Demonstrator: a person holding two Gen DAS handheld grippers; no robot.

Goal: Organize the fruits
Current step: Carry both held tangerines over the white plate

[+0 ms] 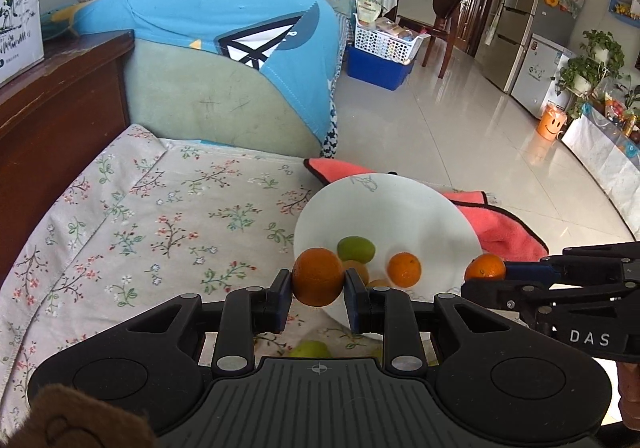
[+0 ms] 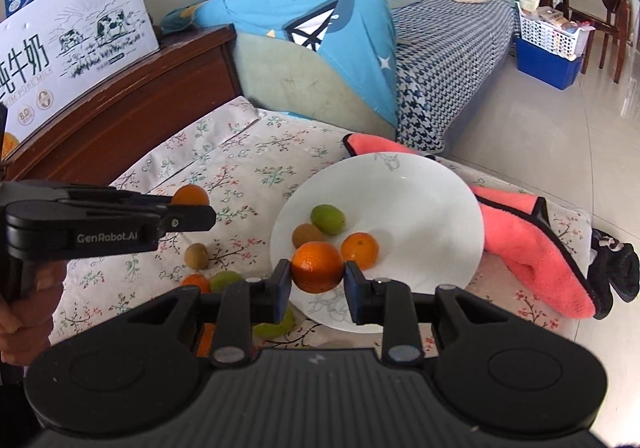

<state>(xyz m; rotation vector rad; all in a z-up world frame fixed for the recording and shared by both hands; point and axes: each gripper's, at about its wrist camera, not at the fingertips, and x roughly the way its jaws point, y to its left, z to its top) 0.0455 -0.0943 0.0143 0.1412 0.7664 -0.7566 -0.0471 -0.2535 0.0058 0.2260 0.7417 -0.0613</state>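
Note:
A white plate (image 1: 400, 208) (image 2: 420, 200) lies on the floral cloth and holds a green fruit (image 2: 328, 219), a brown kiwi (image 2: 307, 235) and an orange (image 2: 360, 250). My left gripper (image 1: 317, 284) is shut on an orange (image 1: 317, 277), held above the plate's near left rim. My right gripper (image 2: 317, 273) is shut on another orange (image 2: 317, 267) over the plate's near edge. In the left wrist view the right gripper's orange (image 1: 485, 267) shows at the right; in the right wrist view the left gripper's orange (image 2: 191, 195) shows at the left.
On the cloth left of the plate lie a kiwi (image 2: 196, 255), an orange (image 2: 196, 282) and green fruits (image 2: 226, 280). A pink towel (image 2: 532, 248) lies at the plate's right. A dark wooden bed board (image 2: 120, 108), a milk carton box (image 2: 72, 40) and cushions stand behind.

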